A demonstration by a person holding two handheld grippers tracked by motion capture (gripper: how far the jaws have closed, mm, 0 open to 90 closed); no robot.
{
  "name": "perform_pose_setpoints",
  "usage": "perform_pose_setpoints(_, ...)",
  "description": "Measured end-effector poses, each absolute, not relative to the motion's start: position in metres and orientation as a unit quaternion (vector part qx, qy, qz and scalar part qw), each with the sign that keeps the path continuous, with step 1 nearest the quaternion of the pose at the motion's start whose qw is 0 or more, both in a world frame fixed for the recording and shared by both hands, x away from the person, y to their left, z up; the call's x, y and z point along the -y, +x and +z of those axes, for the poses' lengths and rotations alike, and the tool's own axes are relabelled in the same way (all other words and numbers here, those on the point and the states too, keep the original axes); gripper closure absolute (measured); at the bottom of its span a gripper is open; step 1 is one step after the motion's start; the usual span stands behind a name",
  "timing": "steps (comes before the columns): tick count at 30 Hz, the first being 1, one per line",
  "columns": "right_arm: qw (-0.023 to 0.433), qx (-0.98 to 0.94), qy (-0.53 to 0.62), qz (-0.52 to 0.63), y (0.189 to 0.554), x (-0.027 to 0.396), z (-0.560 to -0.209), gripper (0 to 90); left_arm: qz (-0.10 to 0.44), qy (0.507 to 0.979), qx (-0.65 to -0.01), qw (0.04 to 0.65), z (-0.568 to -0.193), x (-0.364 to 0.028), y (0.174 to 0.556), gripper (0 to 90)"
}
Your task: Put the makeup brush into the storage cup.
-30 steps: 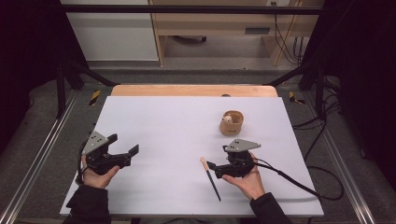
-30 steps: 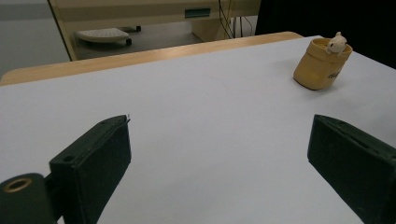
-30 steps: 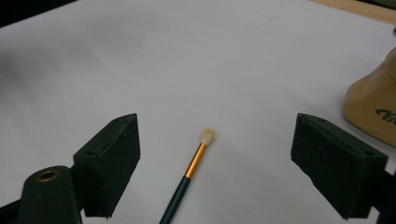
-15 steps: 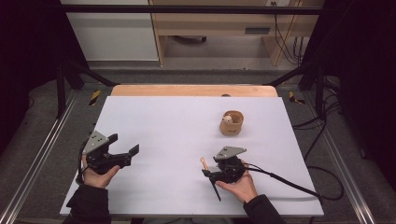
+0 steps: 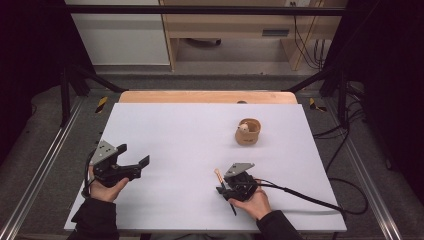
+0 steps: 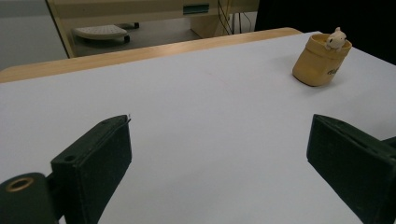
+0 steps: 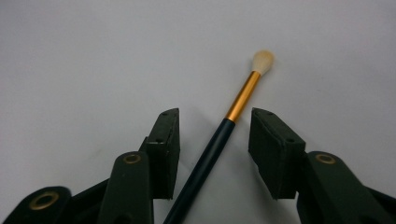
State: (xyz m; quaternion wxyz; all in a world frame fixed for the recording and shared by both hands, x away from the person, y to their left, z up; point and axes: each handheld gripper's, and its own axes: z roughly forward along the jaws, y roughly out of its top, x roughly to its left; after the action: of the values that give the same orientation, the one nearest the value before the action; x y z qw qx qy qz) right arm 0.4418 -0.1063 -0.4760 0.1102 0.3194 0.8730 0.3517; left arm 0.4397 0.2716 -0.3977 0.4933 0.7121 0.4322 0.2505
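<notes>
Right hand-held gripper [image 7: 214, 140] released, jaws straddling the brush [image 7: 219, 135] lying flat on the worktop [image 5: 175, 130], probably lined up to pinch the handle. Left hand-held gripper [image 5: 131, 167] released, idle, well clear of the cup [image 5: 248, 131]

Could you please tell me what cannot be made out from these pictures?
- Back end of the brush: in the right gripper view the bottom edge cuts off its dark handle; in the high view the right gripper and hand cover most of it.
- Inside of the small tan pot: its wall hides the contents below the little white figure.
- Marking on the pot's side: too small to read.
</notes>
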Motion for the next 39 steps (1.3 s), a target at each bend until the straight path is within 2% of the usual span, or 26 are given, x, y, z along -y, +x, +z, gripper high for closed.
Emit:
perform_pose_setpoints(8,0.122,-0.875,0.311,0.349,0.442,0.107,-0.476,63.7,0.250,0.714,-0.431,0.491,-0.399,-0.270,0.440,6.1)
perform_pose_setpoints(16,0.117,-0.880,0.305,0.345,0.443,0.108,-0.475,78.1,0.249,0.715,-0.432,0.491,-0.399,-0.270,0.440,6.2)
perform_pose_setpoints(20,0.116,-0.882,0.303,0.341,0.445,0.109,-0.474,82.4,0.249,0.715,-0.432,0.490,-0.399,-0.270,0.440,6.2)
perform_pose_setpoints(30,0.123,-0.885,0.303,0.332,0.450,0.111,-0.473,82.3,0.248,0.716,-0.431,0.489,-0.400,-0.269,0.441,6.3)
perform_pose_setpoints(31,0.124,-0.885,0.303,0.331,0.450,0.111,-0.473,81.5,0.248,0.716,-0.431,0.489,-0.400,-0.269,0.441,6.3)
perform_pose_setpoints(32,0.123,-0.884,0.306,0.330,0.449,0.111,-0.473,76.4,0.248,0.716,-0.431,0.489,-0.400,-0.270,0.441,6.3)
perform_pose_setpoints(35,0.122,-0.886,0.304,0.329,0.449,0.112,-0.471,73.5,0.247,0.715,-0.433,0.490,-0.400,-0.270,0.441,6.3)
perform_pose_setpoints(36,0.118,-0.884,0.305,0.334,0.449,0.113,-0.468,69.4,0.245,0.715,-0.434,0.490,-0.400,-0.269,0.441,6.5)
perform_pose_setpoints(39,0.112,-0.883,0.306,0.337,0.450,0.115,-0.462,66.8,0.245,0.719,-0.431,0.488,-0.400,-0.267,0.441,6.5)
